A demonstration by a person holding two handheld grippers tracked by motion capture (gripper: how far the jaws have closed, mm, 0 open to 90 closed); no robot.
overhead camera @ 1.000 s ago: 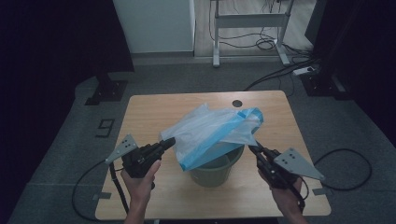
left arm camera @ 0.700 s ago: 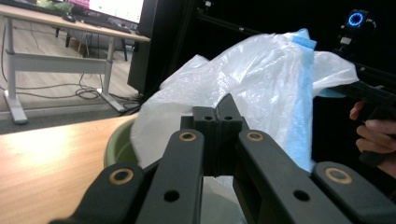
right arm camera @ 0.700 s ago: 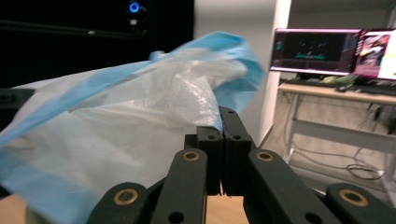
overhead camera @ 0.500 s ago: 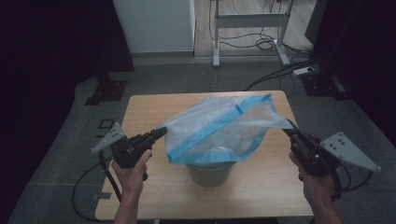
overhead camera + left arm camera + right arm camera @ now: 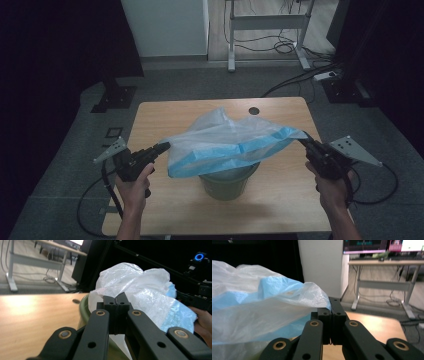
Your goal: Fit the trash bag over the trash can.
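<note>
A thin white and blue plastic bag point(image 5: 227, 142) hangs stretched above a round green bin point(image 5: 227, 182) that stands on the wooden table point(image 5: 165, 120). My left gripper point(image 5: 164, 146) is shut on the bag's left edge, and my right gripper point(image 5: 303, 139) is shut on its right edge. In the left gripper view the closed jaws pinch the bag point(image 5: 140, 295) next to the bin's rim point(image 5: 83, 308). In the right gripper view the closed jaws clamp a corner of the bag point(image 5: 269, 307) over the table.
The table has a small round hole point(image 5: 254, 110) near its far edge. Beyond it stand a white cabinet point(image 5: 165, 25), a desk frame point(image 5: 267, 22) and cables on the floor. Dark stands flank the table on both sides.
Both hands have moved apart, left gripper to the left and right gripper to the right, pulling the bag out wide and flatter over the bin.
</note>
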